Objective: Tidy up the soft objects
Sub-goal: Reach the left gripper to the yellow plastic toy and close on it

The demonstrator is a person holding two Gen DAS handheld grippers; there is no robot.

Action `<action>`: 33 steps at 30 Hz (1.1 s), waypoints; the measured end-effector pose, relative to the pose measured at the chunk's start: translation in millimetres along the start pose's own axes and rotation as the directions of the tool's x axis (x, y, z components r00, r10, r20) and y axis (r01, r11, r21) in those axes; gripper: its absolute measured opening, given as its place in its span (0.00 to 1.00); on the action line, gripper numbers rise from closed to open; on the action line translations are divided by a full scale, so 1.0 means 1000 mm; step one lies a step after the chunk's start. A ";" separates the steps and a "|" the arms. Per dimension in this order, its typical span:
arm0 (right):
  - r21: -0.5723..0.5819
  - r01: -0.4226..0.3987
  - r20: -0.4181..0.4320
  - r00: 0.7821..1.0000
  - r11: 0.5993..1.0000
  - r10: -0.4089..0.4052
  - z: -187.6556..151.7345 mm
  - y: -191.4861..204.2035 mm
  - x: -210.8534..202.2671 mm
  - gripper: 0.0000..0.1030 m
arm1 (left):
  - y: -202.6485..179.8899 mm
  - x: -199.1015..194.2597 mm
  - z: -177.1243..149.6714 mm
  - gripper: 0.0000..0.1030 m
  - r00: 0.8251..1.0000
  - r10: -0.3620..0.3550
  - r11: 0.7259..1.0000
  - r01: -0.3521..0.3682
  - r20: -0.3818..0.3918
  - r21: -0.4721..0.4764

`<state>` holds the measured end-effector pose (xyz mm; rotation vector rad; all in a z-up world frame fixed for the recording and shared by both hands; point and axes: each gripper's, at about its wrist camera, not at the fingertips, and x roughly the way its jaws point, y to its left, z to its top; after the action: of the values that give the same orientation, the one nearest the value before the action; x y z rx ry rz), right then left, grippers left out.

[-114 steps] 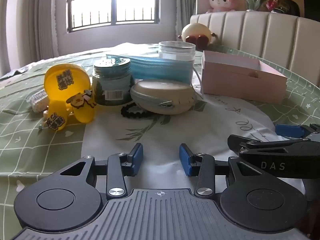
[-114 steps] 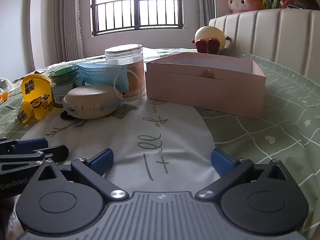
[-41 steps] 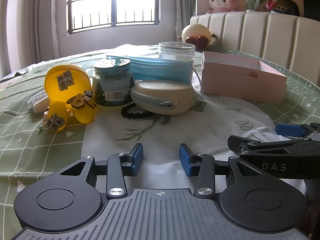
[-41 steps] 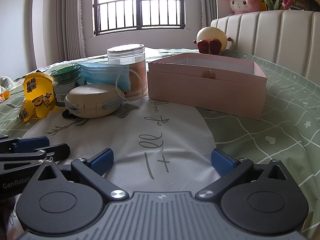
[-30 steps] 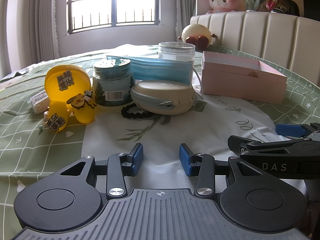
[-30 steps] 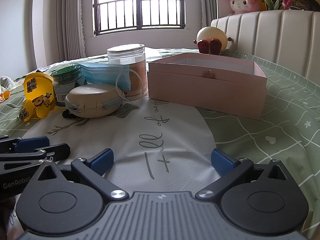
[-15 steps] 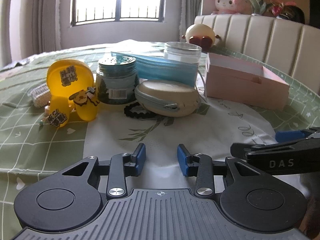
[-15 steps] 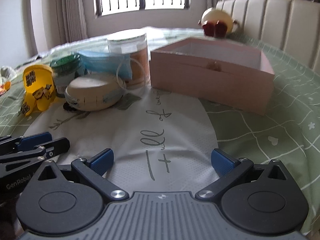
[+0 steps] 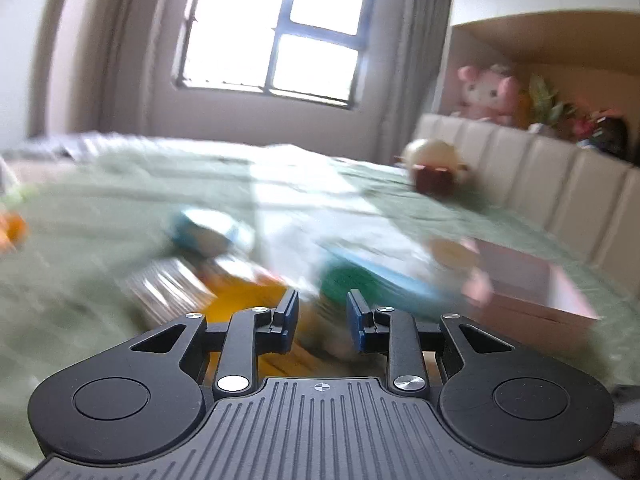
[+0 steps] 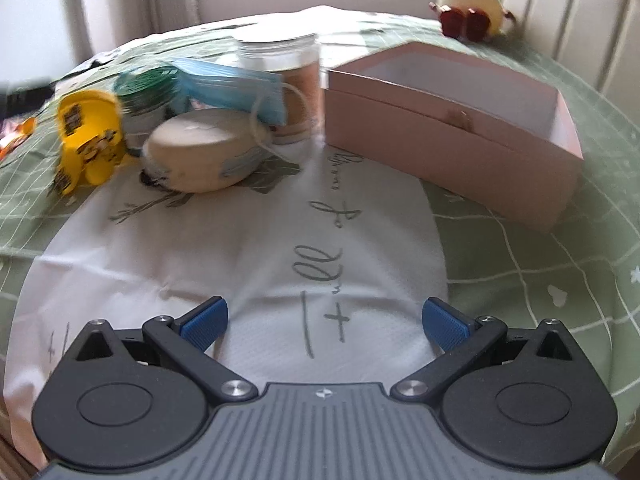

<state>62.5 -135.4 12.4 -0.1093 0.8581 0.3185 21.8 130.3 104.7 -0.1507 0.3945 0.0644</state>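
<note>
The left hand-held gripper [image 9: 319, 326] is seen with jaws narrowed, lately closing, nothing between them. The right hand-held gripper [image 10: 325, 322] is held wide open and empty. The blue face mask [image 10: 232, 84] is draped across the jars, upper left of the right wrist frame, beside the pink box [image 10: 452, 136].

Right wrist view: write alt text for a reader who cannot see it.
The open right gripper hangs empty over a white cloth on a green bedspread. Ahead to the right stands an open pink box; to the left cluster a beige pouch, a blue face mask draped over jars, and a yellow toy.
</note>
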 end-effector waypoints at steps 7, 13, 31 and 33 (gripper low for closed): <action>-0.096 -0.091 0.065 0.993 0.991 0.097 0.003 0.021 -0.018 0.99 | 0.054 0.066 0.070 0.29 0.969 -0.166 0.986 0.163 -0.184 -0.034; -0.081 -0.153 0.098 0.982 0.985 0.160 0.002 0.026 -0.025 0.99 | 0.059 0.105 0.057 0.29 0.889 -0.234 0.964 0.266 -0.395 0.028; -0.157 -0.168 0.105 0.977 0.973 0.186 -0.009 0.041 -0.030 0.97 | 0.022 0.087 0.025 0.40 0.894 -0.018 0.833 0.261 -0.447 0.489; -0.150 -0.172 0.101 0.977 0.974 0.188 -0.010 0.039 -0.029 0.97 | 0.026 0.090 0.032 0.40 0.875 -0.023 0.843 0.277 -0.483 0.461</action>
<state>25.3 -107.6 29.6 -0.1433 0.7320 0.5510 114.6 163.7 95.8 0.3526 0.8649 -0.2483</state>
